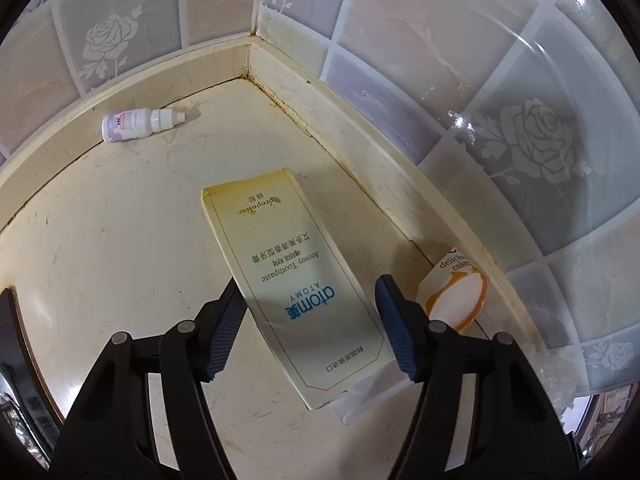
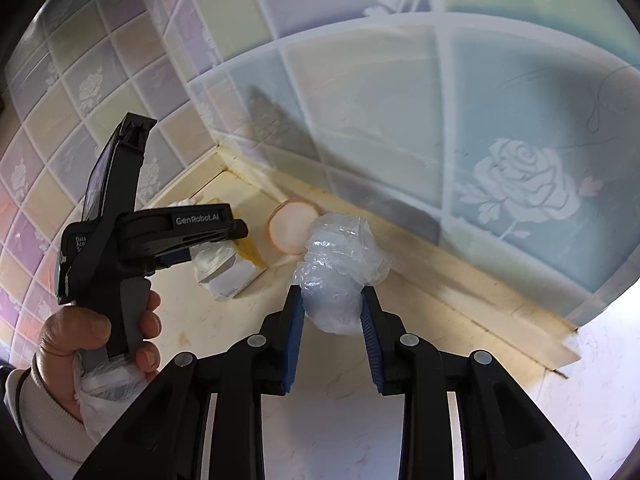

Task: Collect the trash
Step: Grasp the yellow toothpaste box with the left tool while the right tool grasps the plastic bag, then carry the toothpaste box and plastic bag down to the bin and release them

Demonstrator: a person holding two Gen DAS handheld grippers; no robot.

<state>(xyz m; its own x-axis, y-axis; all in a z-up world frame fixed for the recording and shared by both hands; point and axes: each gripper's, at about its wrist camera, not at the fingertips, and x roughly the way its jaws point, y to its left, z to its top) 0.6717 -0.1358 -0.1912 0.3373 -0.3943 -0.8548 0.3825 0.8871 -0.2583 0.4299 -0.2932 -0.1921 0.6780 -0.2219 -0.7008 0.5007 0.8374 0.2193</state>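
left gripper is down over the toothpaste box, jaws apart, one pad either side of the box's near half. the left pad looks right at the box's edge, the right pad stands clear of it, so no clamp on it. the box lies flat on the cream counter, long side running away toward the corner of the tiled wall, print upside down from this side.

to the right of the box, against the low ledge under the tiles, a small cake wrapper with an orange ring sits just beside the right pad. far off to the left, a little white bottle lies on its side along the ledge, well apart from everything else. a scrap of clear plastic shows at the box's near corner.

over to the right gripper: jaws closed in on a crumpled clear plastic bag, both pads pressing its lower part, the rest bulging out above them. beyond it the cake wrapper and the end of the box sit near the ledge. on the left of that view a hand grips the handle of the other gripper, with some clear plastic bunched in the palm.
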